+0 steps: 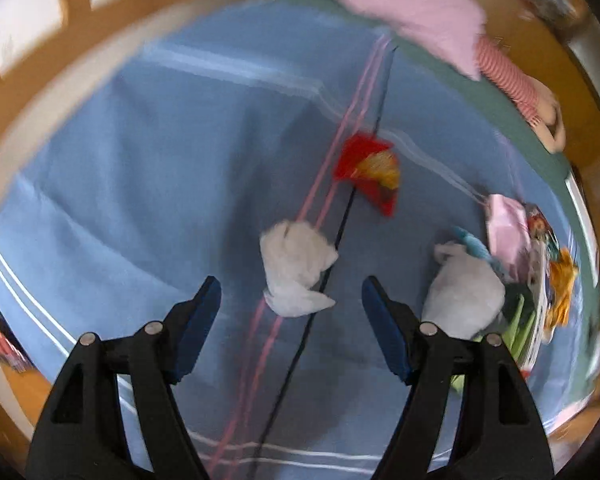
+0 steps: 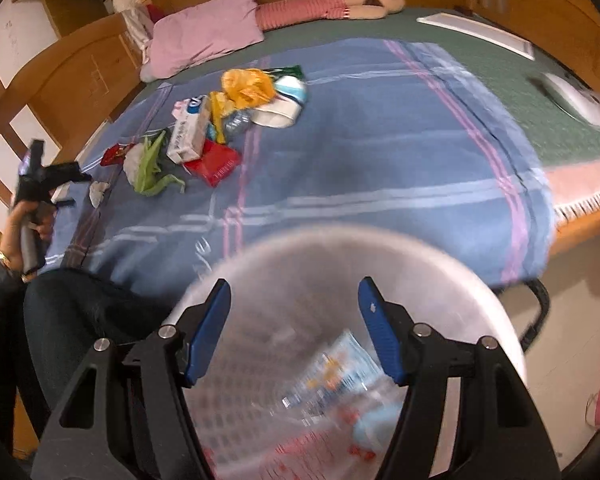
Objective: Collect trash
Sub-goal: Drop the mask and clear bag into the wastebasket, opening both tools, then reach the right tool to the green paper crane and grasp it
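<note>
**Now: both hand-held grippers released, trash spread on bed**

Left wrist view: left hand-held gripper (image 1: 291, 294) hangs over the blue blanket (image 1: 140, 180), jaws apart, nothing btwn the pads. A crumpled white tissue (image 1: 296, 268) lies on the blanket just ahead of the fingertips. Red-and-yellow wrapper (image 1: 370, 172) sits further off. A second white wad (image 1: 464, 296) lies to the right, beside a mixed trash pile (image 1: 540, 264). View is blurred.

Right wrist view: right hand-held gripper (image 2: 294, 300) is released too, w/ nothing gripped, above a white bin (image 2: 480, 292) that holds wrappers. Trash pile (image 2: 220, 128) lies on the bed's far left, w/ an orange bag (image 2: 246, 84), a white box (image 2: 190, 136), a red packet (image 2: 214, 164). Pink pillow (image 2: 204, 36) at the head.
</note>
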`<state>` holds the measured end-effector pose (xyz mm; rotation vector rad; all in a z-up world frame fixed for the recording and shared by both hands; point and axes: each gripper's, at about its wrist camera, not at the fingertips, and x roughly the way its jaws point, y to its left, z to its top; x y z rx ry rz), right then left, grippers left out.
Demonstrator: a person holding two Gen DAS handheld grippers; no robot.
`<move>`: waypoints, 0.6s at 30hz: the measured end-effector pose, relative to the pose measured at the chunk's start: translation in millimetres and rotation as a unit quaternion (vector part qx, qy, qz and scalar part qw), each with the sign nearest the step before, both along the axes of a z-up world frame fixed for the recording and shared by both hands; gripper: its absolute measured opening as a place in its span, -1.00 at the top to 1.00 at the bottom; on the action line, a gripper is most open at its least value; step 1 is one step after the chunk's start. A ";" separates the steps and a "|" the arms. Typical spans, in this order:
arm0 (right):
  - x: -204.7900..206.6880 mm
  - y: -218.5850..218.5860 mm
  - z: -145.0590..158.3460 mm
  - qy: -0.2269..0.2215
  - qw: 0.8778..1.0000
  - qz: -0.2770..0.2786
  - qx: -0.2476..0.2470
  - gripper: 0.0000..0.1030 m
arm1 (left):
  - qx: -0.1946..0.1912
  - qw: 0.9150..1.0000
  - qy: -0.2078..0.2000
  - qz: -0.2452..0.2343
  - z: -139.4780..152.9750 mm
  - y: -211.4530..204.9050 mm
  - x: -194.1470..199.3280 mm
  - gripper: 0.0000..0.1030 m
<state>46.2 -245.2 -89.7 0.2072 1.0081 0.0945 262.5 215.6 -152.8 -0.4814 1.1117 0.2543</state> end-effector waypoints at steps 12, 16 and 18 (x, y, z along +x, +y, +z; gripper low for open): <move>200.2 131.9 -62.5 0.049 0.988 0.094 -0.109 -0.31 | 0.001 0.999 0.034 -0.029 -18.2 4.8 26.7 -0.55; 217.5 126.2 -65.6 0.060 0.993 0.080 -0.063 -0.40 | -0.002 0.999 0.028 -0.029 -15.4 13.1 25.7 -0.55; 214.7 123.3 -65.6 0.065 0.993 0.091 -0.041 -0.39 | -0.011 0.999 0.026 -0.026 -16.2 15.4 24.8 -0.55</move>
